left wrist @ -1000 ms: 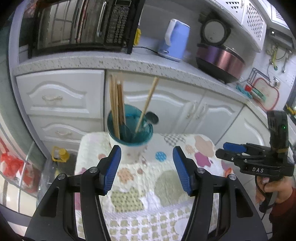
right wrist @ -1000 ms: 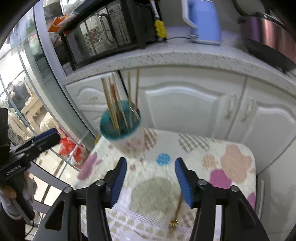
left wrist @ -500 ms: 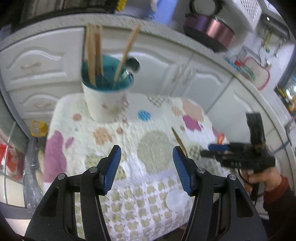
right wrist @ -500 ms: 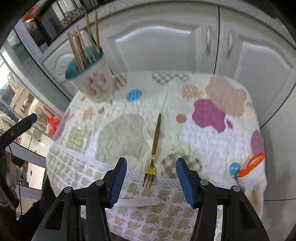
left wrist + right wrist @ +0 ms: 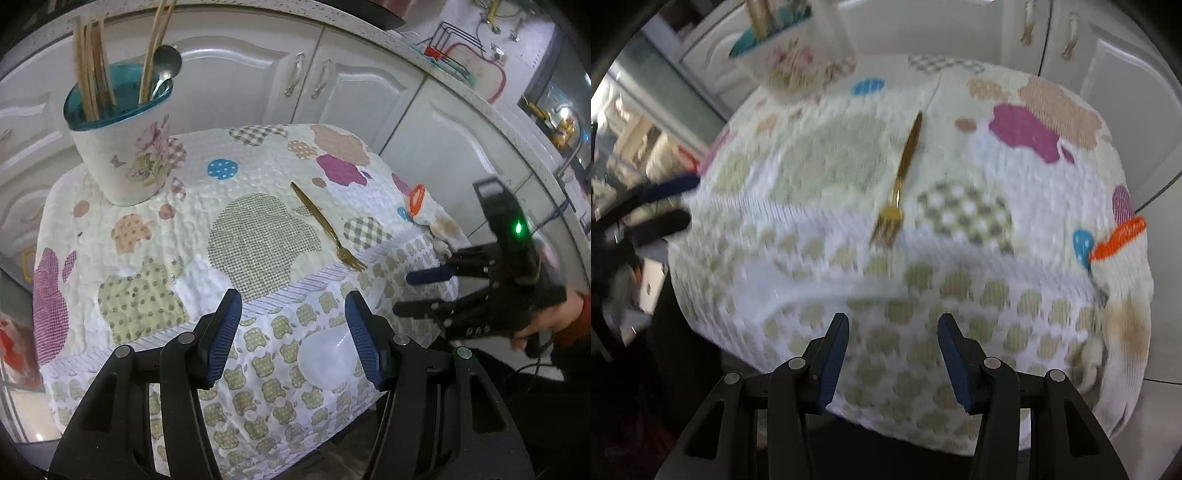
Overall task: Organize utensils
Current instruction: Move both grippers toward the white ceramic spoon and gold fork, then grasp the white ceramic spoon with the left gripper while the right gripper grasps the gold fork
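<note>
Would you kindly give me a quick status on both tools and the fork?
Left tool open, empty. Right tool open, empty, jaws just narrowed. Gold fork flat on patterned cloth, apart from utensil cup. Nothing blocking.

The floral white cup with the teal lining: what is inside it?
Inside the floral white cup stand several wooden chopsticks and one metal spoon, bowl end up. Their lower ends and the cup's bottom are hidden by its wall.

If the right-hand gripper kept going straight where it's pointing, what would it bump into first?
Probably the patchwork-print cloth covering the table, near its front edge. The right gripper points steeply down with open, empty jaws, and the thin gold fork lies further ahead on the cloth, beyond that spot. Depth is hard to judge in this blurred view.
</note>
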Demonstrator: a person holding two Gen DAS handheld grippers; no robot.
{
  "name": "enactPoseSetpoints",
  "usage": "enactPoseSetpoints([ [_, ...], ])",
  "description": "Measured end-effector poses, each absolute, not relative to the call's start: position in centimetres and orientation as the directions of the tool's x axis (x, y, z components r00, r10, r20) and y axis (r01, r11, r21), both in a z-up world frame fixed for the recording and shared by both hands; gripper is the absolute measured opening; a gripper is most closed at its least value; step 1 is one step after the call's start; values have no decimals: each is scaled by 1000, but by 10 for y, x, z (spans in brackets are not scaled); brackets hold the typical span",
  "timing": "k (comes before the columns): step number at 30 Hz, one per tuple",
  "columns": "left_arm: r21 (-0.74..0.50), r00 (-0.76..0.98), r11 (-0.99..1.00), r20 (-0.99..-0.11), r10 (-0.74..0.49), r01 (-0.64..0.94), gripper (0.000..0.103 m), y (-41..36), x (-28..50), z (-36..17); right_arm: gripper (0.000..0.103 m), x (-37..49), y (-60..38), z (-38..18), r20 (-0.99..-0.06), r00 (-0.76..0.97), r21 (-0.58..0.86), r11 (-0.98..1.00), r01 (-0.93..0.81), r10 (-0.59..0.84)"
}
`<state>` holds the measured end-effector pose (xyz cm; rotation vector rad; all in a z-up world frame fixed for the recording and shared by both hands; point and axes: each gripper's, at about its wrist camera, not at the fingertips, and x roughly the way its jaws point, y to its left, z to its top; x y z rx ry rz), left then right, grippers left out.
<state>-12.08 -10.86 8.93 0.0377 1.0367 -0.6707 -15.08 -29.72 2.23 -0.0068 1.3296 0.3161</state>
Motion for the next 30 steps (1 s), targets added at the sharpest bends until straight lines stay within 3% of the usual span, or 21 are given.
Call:
enactPoseSetpoints([
  [6, -261, 353, 837, -816, -457, 481, 58, -85, -114, 87, 48, -128, -270, 13, -950, 264, 97, 961, -259, 167],
  [16, -239, 393, 890, -831, -395, 388, 58, -43, -101, 86, 48, -77, -207, 19, -879, 313, 273, 919, -283, 358],
  [24, -206, 327, 829, -848, -416, 520, 58, -80, -98, 71, 48, -84, -277, 41, -879, 354, 290, 948, -133, 318],
  [30, -87, 273, 691, -877, -394, 718, 58, -137, -97, 55, 48, -81, -322, 43, -866, 375, 353, 935, -9, 331],
])
